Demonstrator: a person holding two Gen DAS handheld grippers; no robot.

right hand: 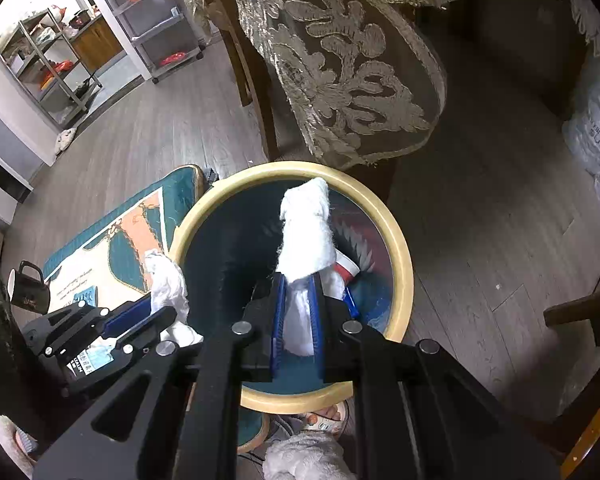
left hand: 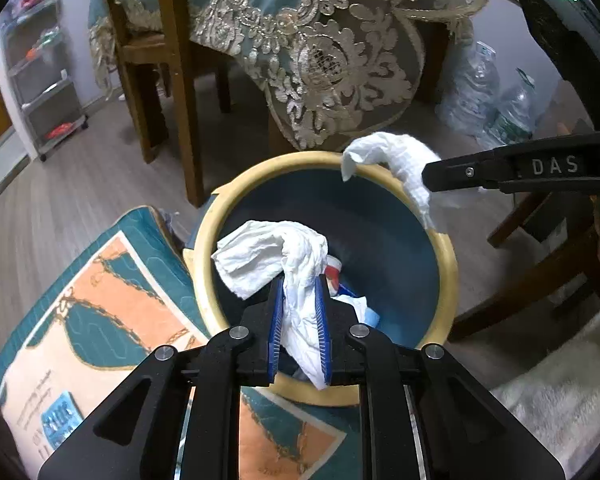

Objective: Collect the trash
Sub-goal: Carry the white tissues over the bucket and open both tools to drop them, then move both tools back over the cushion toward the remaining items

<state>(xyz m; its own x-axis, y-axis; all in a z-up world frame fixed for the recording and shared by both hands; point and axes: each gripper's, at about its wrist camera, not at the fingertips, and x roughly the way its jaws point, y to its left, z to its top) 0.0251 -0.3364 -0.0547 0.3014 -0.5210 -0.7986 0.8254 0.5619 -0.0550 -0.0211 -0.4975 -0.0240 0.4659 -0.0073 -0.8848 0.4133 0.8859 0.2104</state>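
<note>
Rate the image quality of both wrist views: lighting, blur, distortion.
Left wrist view: strong fisheye curvature with black corners; the tissue in the left gripper is sharp and evenly lit, while the floor at far left smears. Right wrist view: same distortion, much darker on the right half; the bright room at upper left is washed out, and the right gripper and its tissue stay clear.

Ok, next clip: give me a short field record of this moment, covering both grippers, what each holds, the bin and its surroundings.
left gripper: shut on crumpled white tissue, above the bin opening
right gripper: shut on second white tissue, also over the bin
bin: round, cream rim, blue inside, some trash already at the bottom
beside bin: patterned teal and orange mat
behind bin: lace tablecloth hanging down
</note>
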